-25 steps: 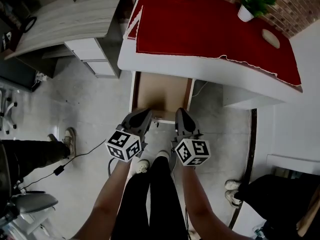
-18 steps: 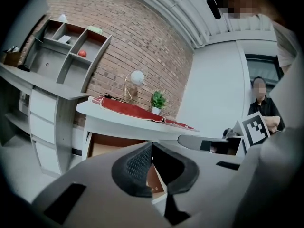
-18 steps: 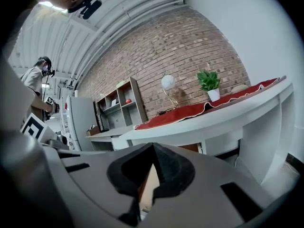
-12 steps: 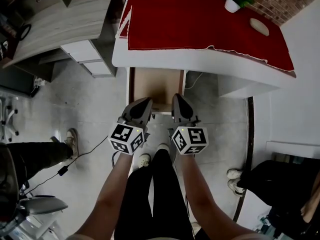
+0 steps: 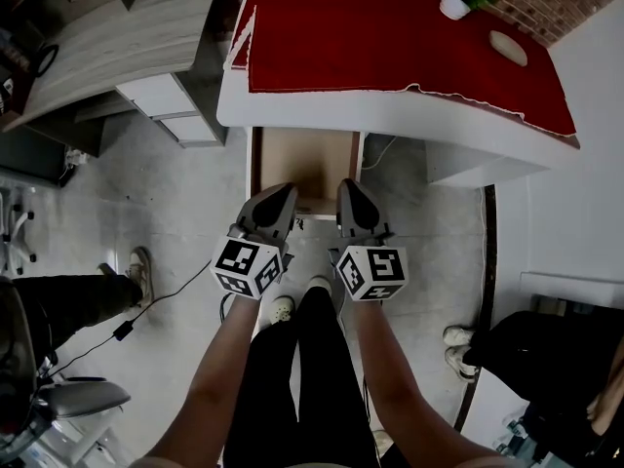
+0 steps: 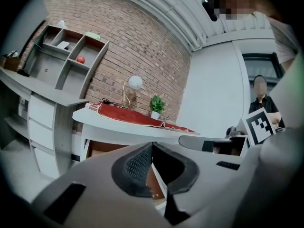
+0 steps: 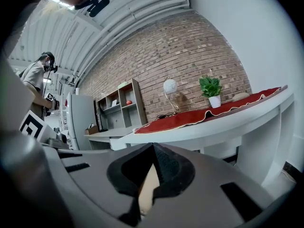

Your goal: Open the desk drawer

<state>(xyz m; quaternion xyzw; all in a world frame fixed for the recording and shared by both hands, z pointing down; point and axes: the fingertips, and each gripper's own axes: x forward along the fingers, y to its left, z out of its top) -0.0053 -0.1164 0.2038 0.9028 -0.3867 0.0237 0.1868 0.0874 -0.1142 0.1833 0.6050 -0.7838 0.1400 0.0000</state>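
The white desk (image 5: 390, 117) carries a red cloth (image 5: 390, 37). Its drawer (image 5: 305, 162) is pulled out beneath the front edge, showing a bare wooden bottom. In the head view my left gripper (image 5: 284, 192) and right gripper (image 5: 348, 185) are side by side over the drawer's front end. Both are shut and hold nothing. In the left gripper view the closed left gripper (image 6: 152, 146) points at the desk (image 6: 133, 127) and the brown drawer opening (image 6: 100, 148). The right gripper (image 7: 153, 148) also faces the desk (image 7: 213, 122), and wood shows behind its jaws.
A potted plant (image 5: 454, 3) and a beige object (image 5: 507, 47) sit on the cloth's far right. A grey shelving desk (image 5: 117, 37) with a drawer unit (image 5: 161, 100) stands at left. Another person's shoe (image 5: 136, 266) and a cable (image 5: 166, 300) lie on the floor at left, and more shoes (image 5: 456, 337) at right.
Both grippers have risen a little together and now overlap the drawer's front end in the head view. The drawer stays pulled out, and both jaws stay closed.
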